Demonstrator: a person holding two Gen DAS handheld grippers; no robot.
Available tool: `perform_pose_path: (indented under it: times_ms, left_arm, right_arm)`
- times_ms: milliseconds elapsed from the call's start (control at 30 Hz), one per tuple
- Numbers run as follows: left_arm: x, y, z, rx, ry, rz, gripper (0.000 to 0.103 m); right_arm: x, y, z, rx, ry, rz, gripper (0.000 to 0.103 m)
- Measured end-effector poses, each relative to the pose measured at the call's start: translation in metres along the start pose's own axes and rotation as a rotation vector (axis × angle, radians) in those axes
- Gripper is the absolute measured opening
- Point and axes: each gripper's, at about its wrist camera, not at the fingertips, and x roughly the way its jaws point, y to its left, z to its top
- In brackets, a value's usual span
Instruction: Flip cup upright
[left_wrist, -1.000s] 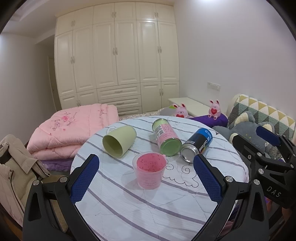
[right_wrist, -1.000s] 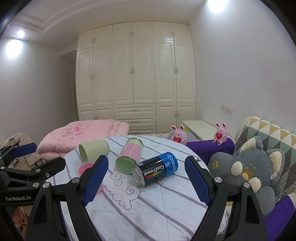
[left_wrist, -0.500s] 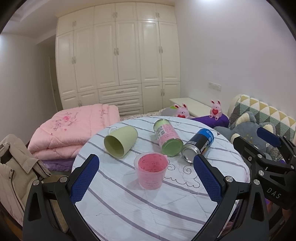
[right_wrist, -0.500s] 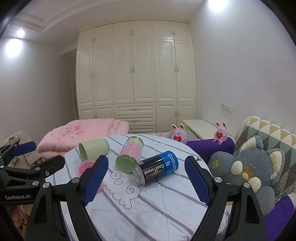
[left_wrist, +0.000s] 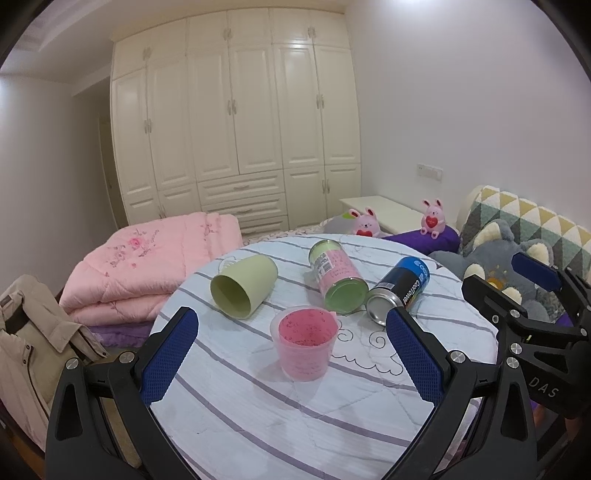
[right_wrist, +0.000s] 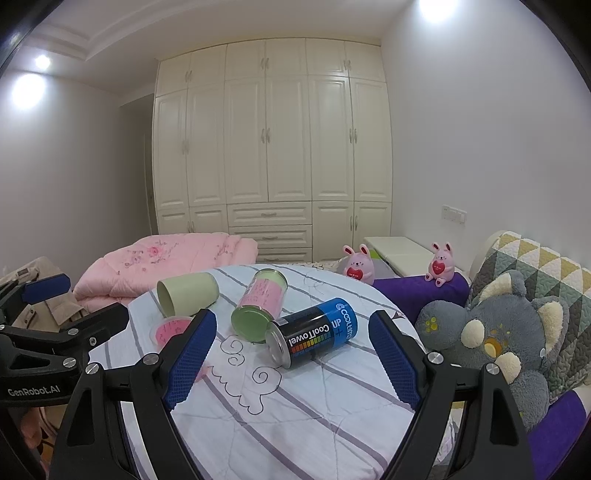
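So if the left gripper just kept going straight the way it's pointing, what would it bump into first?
Probably the upright pink cup: it stands on the table almost centred between the open left gripper fingers. The tipped green cup lies farther back, though depth is hard to judge.

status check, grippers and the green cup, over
Left gripper and right gripper open, empty. Green cup on its side. Pink cup upright in front.

In the right wrist view, a blue finger pad (right_wrist: 190, 360) hides most of the pink cup (right_wrist: 170, 329) at centre left. The jacket (left_wrist: 33, 343) runs off the left edge. Label print on the pink can (left_wrist: 334, 271) is too small to read.
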Motion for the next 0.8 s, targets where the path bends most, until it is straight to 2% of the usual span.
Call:
perform_pose_path:
  times_ms: [800]
  left_arm:
    - [0.0051,-0.0051,-0.0002,-0.006,0.003,-0.005,0.103]
  right_arm:
    - [0.0038,0.0011,-0.0006,-0.015,0.02,-0.004,0.086]
